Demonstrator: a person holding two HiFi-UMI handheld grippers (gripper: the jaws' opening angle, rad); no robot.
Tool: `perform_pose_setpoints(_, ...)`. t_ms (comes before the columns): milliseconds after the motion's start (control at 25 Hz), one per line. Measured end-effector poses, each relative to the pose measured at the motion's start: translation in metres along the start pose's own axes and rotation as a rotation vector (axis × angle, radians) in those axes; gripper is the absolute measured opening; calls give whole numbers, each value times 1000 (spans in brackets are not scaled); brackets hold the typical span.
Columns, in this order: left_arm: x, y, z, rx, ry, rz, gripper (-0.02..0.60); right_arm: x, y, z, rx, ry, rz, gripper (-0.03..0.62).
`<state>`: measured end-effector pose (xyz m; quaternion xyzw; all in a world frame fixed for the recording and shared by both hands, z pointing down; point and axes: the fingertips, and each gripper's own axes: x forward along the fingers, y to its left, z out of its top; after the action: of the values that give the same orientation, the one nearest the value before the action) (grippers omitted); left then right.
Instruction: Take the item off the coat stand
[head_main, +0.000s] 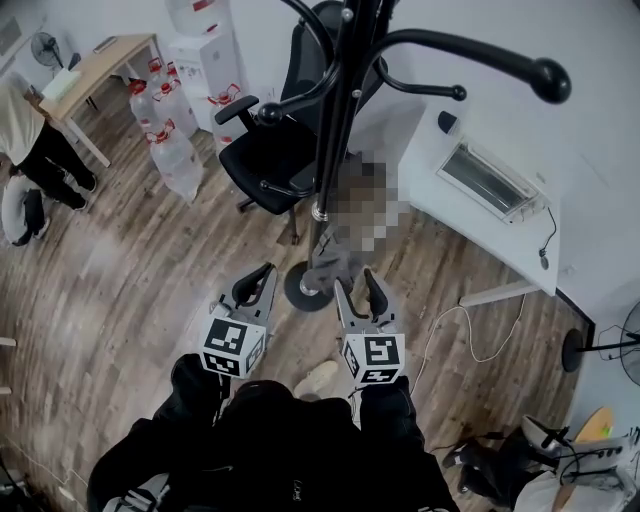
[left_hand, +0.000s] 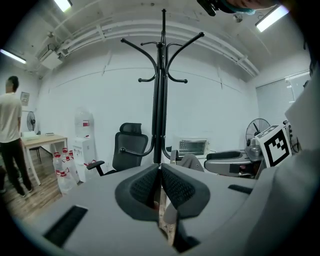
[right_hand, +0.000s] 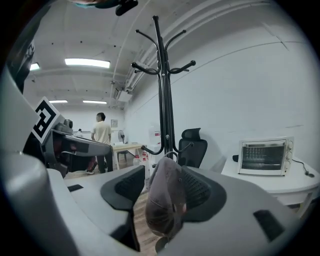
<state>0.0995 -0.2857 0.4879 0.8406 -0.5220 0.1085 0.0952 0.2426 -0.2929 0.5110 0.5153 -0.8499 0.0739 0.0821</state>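
Observation:
The black coat stand (head_main: 335, 130) rises straight in front of me, its round base (head_main: 305, 287) on the wood floor; its hooks look bare. A grey cap (right_hand: 165, 200) hangs between the jaws of my right gripper (right_hand: 164, 185). The jaws stand wide apart: the cap leans on the right pad (right_hand: 200, 187), with a clear gap to the left pad. In the head view the cap (head_main: 328, 265) sits at the right gripper (head_main: 355, 280), low beside the pole. My left gripper (head_main: 265, 272) is shut with nothing in it and points at the stand (left_hand: 160, 100).
A black office chair (head_main: 270, 150) stands just behind the stand. A white table (head_main: 450, 215) with a toaster oven (head_main: 490, 180) is at the right, a cable (head_main: 450, 330) below it. Water bottles (head_main: 165, 130), a wooden desk (head_main: 100, 60) and a person (head_main: 30, 140) are at the left.

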Motion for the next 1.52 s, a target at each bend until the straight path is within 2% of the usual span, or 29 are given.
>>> perform_pose_setpoints(160,0,5,-3,3,8,6,35,10,0,-11,0,34,-1,271)
perform_pose_setpoints(360,2,11,-4,4,14,8,35,19,1,-18,1,63,-2,271)
perform_pose_setpoints(720,0,25,-7,-5,18,13,35,27,1,-25,-7,100,-56,28)
perform_pose_setpoints(1120,-4,36,-7,-11,10,11,35,28,8,-19,-2,90,-57,21)
perform_pose_setpoints(1520,-8,34,13,3,-32,-32,35,15,11,11,-31,44,-98,21)
